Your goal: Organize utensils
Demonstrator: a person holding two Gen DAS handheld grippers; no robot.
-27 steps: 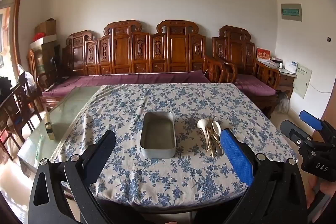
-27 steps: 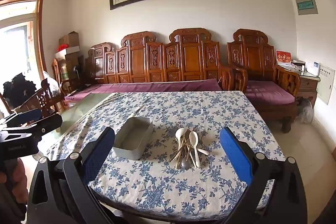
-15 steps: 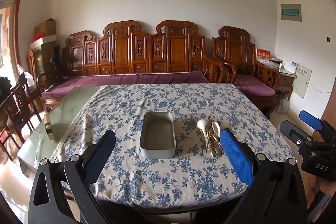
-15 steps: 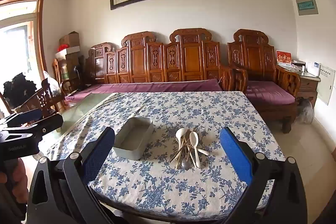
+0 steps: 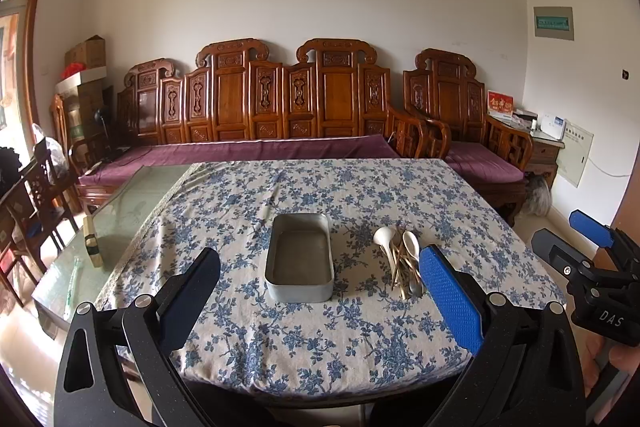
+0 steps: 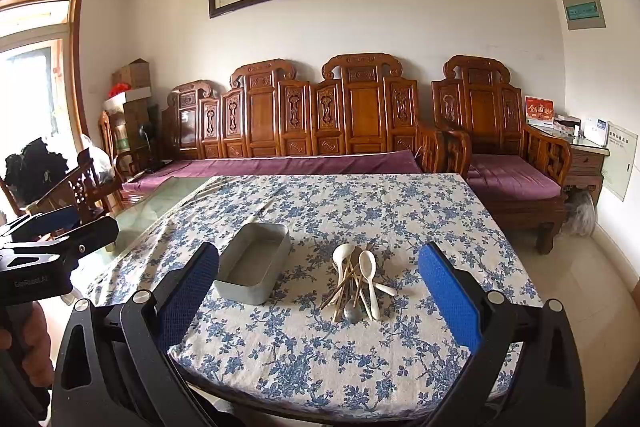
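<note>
Still no change I can log since the earlier frames: left tool (image 5: 320, 283) and right tool (image 6: 318, 281) both stay spread wide, empty, short of the counter (image 5: 360, 339). Utensil pile (image 6: 358, 281) lies just beside the metal tray (image 6: 256, 267), apart from it.

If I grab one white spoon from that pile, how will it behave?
The white spoon looks glazed, so probably slippery and chip-prone. It is tangled with chopsticks, so lifting may drag others along. Its curved bowl may rock when nudged.
</note>
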